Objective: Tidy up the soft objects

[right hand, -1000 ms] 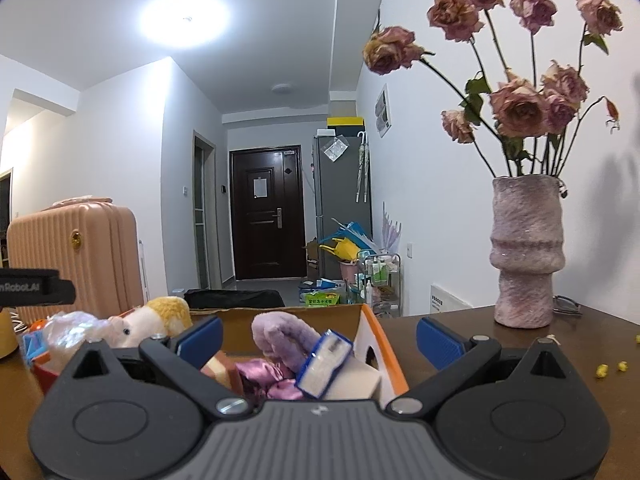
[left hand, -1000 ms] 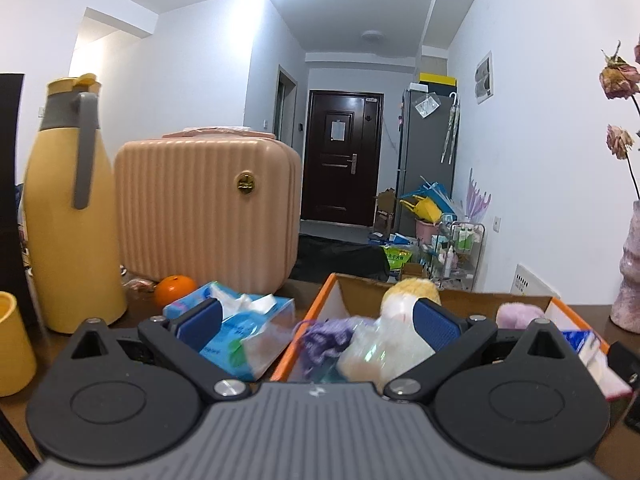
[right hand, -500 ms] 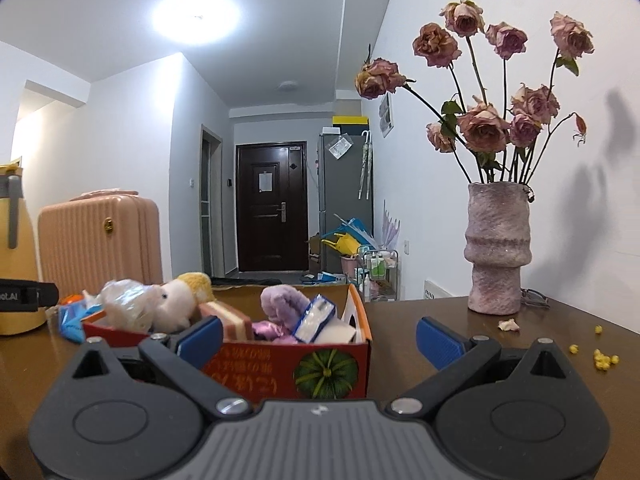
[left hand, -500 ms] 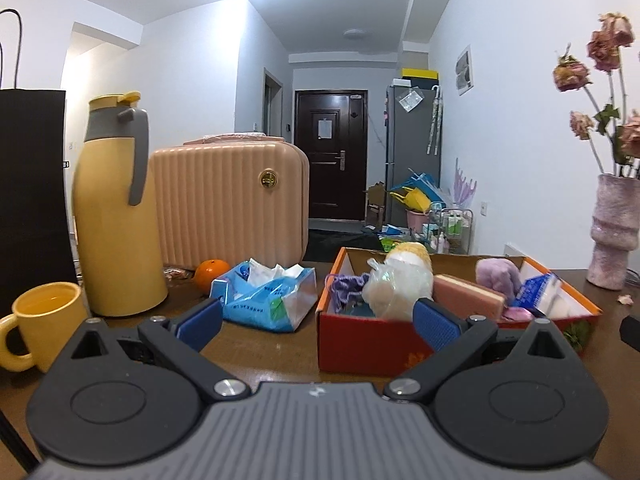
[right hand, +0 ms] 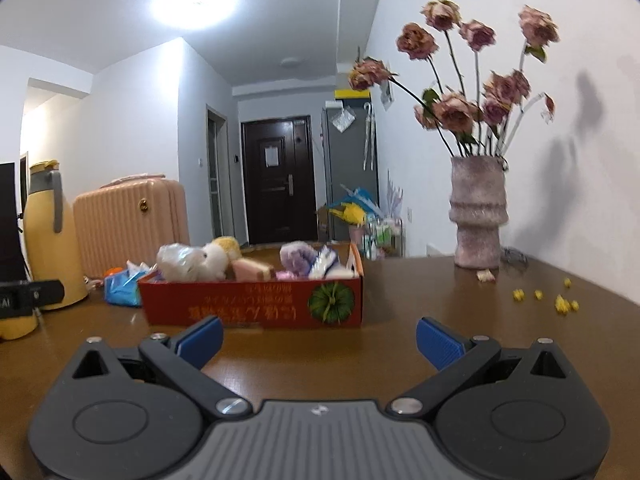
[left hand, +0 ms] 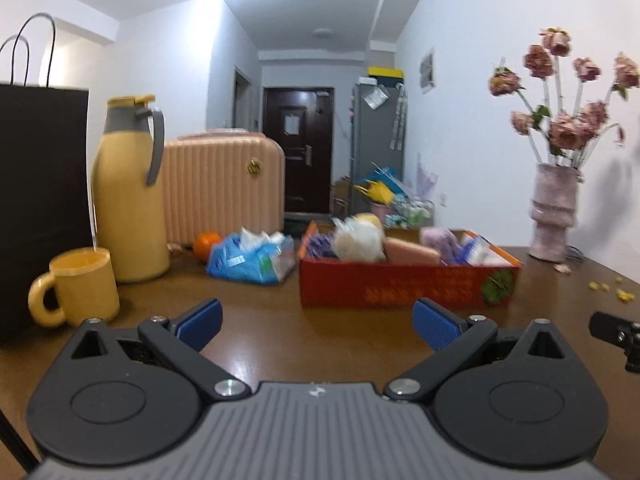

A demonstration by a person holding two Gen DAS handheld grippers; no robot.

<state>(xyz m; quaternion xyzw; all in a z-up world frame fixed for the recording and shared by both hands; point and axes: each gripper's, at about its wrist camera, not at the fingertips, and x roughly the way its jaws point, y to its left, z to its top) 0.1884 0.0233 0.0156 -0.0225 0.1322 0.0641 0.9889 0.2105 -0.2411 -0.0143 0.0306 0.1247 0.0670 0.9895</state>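
Red box (right hand: 256,310) sits mid-table, stuffed with soft items: white plush (right hand: 200,262), pink sponge (right hand: 252,270), purple plush (right hand: 296,256). Blue tissue pack (left hand: 252,256) lies just left of it. My left gripper (left hand: 316,322) and right gripper (right hand: 318,338): both jaws spread wide, holding nothing, near the box.

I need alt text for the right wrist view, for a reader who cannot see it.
The open, empty right tongs face a red box filled with soft toys and packets on a brown table. A vase of dried roses stands to the right, and a yellow flask and a pink suitcase to the left.
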